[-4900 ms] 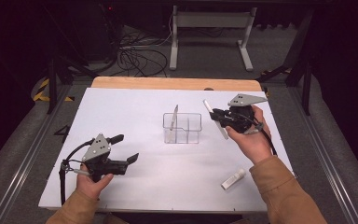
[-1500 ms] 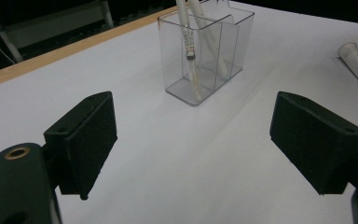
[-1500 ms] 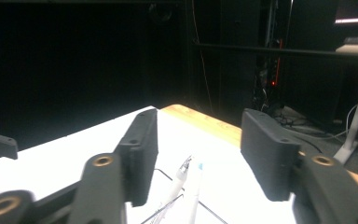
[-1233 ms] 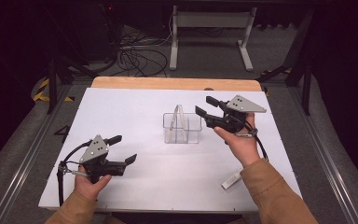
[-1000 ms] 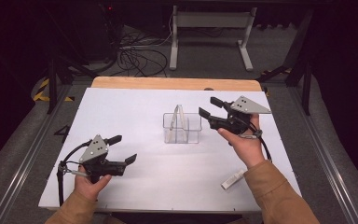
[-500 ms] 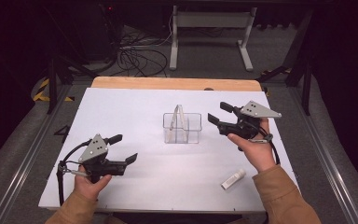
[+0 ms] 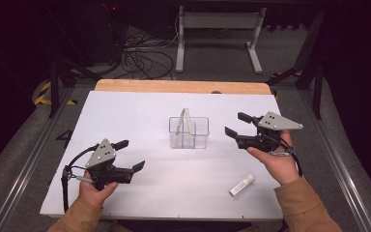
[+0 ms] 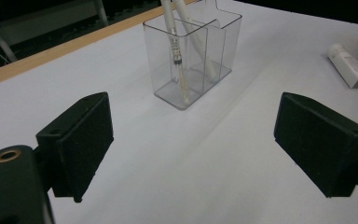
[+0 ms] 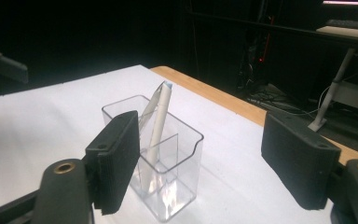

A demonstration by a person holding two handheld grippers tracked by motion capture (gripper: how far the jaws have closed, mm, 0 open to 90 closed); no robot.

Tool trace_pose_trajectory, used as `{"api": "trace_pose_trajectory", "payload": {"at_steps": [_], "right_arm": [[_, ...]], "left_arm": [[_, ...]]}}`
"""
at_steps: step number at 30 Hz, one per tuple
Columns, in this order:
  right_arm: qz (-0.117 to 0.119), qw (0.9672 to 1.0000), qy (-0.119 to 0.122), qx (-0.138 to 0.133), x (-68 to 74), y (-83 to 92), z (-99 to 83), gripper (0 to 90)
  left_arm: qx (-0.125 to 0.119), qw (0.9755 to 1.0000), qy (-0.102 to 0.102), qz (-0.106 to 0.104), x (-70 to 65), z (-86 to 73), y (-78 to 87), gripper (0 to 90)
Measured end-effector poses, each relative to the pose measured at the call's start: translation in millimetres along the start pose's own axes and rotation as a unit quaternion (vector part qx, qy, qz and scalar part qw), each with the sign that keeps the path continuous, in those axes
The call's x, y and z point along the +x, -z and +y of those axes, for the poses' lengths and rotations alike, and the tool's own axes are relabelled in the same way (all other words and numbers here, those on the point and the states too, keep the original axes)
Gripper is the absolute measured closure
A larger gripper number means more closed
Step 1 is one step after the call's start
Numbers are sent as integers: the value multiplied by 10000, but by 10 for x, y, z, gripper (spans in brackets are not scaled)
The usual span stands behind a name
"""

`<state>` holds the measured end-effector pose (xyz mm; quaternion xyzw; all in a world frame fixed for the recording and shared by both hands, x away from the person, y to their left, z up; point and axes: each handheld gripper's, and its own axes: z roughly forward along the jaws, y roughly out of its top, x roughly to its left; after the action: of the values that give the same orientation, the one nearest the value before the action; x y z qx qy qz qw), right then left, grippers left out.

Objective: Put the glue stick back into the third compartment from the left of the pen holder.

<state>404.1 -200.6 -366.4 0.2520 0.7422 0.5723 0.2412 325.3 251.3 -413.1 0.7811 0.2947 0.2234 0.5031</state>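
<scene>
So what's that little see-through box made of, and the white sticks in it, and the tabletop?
The box looks like clear hard plastic: glossy, with a divider visible through its walls. The two sticks seem to be matte white plastic, perhaps pens; one shows a metal-looking band in the left gripper view. The tabletop has a flat white matte surface, maybe laminate or paper, with a wood-coloured strip along its far edge.

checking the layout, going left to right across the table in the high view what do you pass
left gripper → clear holder with two white pens → white tube → right gripper. The tube lies nearer the front edge, just left of the right hand.
</scene>
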Motion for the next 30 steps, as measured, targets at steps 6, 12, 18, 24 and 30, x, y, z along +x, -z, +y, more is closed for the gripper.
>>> {"api": "trace_pose_trajectory", "payload": {"at_steps": [6,12,18,24,30], "right_arm": [[57,9998,126,134,22,82,-36,286],[118,9997,156,161,35,131,-53,286],[202,9994,207,166,47,174,-71,272],[320,9990,186,254,32,205,-68,272],[341,9985,247,346,31,222,-73,271]], "left_arm": [[25,10000,-43,-40,2,-1,-4,105],[24,10000,-68,-17,-7,-4,-8,107],[50,10000,-56,-39,-8,-9,-17,109],[72,9999,-73,-47,-16,-10,-23,110],[65,9999,-79,-37,-16,-9,-19,112]]}}
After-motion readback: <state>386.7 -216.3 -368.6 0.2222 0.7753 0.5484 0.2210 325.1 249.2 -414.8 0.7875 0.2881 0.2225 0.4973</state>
